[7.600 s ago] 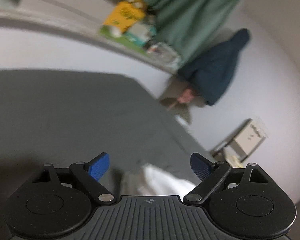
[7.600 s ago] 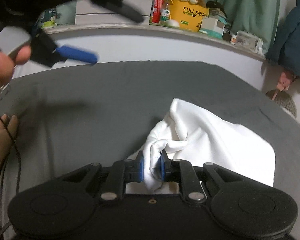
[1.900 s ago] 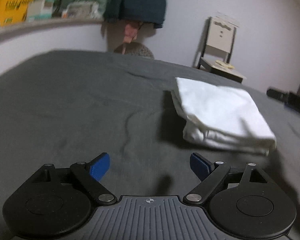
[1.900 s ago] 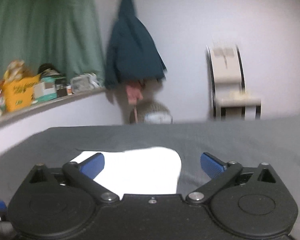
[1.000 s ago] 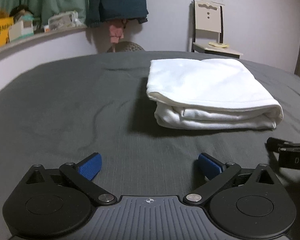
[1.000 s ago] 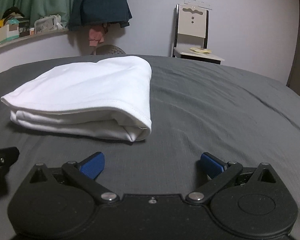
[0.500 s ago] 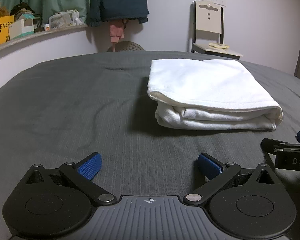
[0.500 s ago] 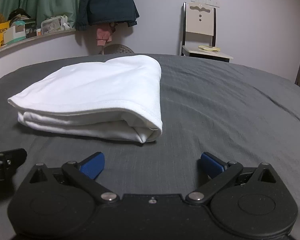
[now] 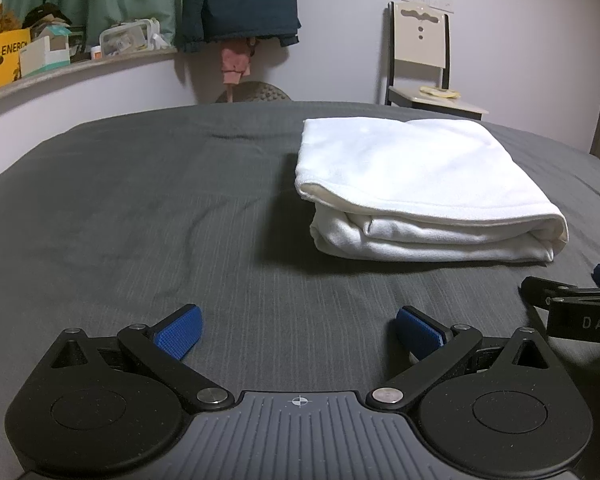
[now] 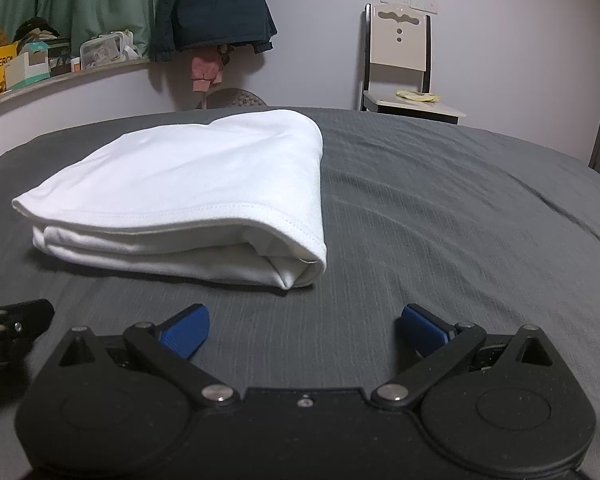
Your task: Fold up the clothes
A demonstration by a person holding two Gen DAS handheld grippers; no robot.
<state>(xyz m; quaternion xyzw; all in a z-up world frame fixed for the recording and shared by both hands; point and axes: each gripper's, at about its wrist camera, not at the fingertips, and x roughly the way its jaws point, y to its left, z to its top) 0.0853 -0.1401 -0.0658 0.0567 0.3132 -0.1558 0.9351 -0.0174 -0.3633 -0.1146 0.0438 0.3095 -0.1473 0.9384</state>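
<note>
- The white garment (image 9: 424, 188) is lying as a compact folded bundle on the grey bed (image 9: 140, 208), right of centre in the left wrist view and left of centre in the right wrist view (image 10: 188, 192); a second ago it was sitting in the same shape, and several seconds back it was bunched up between the jaws of your right tool.
- So you are looking at a fold that, by my reading, is finished: layers stacked, hem edge facing you, nothing trailing.
- Your left tool (image 9: 298, 330) is hovering low over the bed with its blue pads spread wide and nothing between them, just short of the bundle.
- Your right tool (image 10: 302, 330) is doing the same, jaws wide apart and empty; its tip is showing at the right edge of the left wrist view.
- Both views are settling from the blur of two seconds ago, which suggests you are backing off and pausing.
- Further out, a chair (image 9: 420, 56) and a dark coat (image 9: 236, 0) are standing along the wall in the upper part of the frame.
</note>
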